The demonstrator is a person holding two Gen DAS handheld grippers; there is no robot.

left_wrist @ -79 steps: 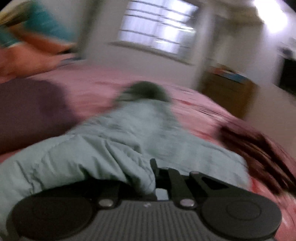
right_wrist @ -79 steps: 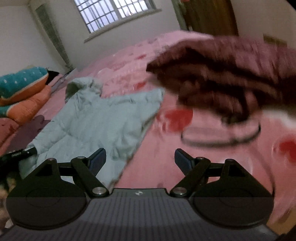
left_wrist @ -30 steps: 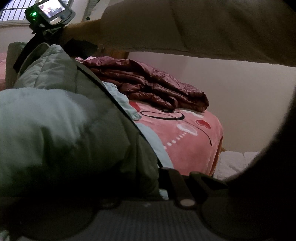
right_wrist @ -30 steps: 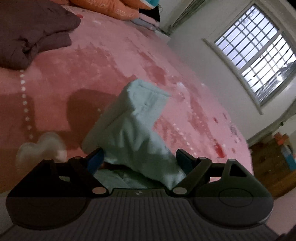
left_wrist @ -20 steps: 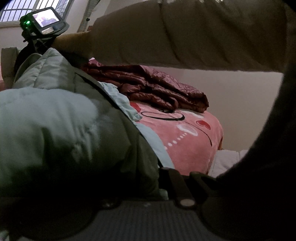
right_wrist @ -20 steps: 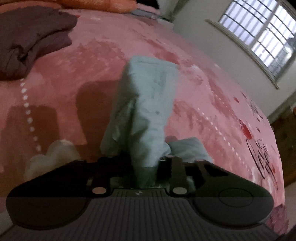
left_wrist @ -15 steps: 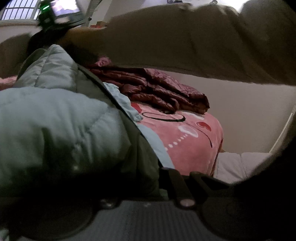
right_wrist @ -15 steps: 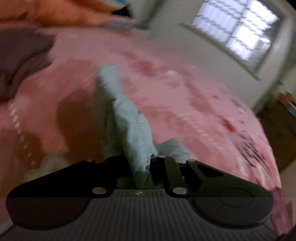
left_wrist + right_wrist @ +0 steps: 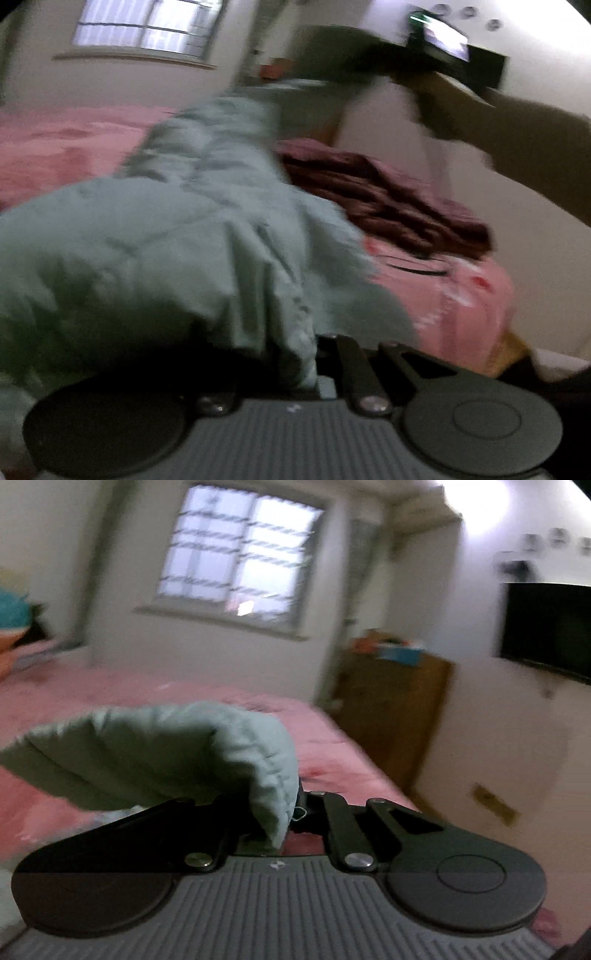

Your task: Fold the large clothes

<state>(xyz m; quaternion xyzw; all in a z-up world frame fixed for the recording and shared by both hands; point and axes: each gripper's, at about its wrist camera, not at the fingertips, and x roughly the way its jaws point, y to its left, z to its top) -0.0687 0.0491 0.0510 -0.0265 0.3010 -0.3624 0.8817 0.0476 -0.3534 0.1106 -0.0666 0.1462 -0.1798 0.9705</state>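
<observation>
A pale green padded jacket [image 9: 177,243] is bunched over the pink bed [image 9: 51,140] and fills the left wrist view. My left gripper [image 9: 314,354] is shut on a fold of its fabric. In the right wrist view my right gripper [image 9: 295,812] is shut on another part of the jacket [image 9: 177,753], a puffy sleeve-like piece lifted above the bed [image 9: 332,746] and curling over to the left. At the top right of the left wrist view I see a sleeved arm [image 9: 517,133] holding the other gripper up. Both views are blurred.
A dark maroon jacket [image 9: 384,199] lies crumpled near the bed's right corner. A wooden cabinet [image 9: 399,709] stands beyond the bed, a dark screen [image 9: 550,627] hangs on the wall, and a window [image 9: 236,561] is at the back. Coloured pillows [image 9: 11,627] sit far left.
My right gripper closed on the green sleeve and swung it up and around, from facing the bed to facing the window wall. My left gripper lifted slightly, still gripping the jacket.
</observation>
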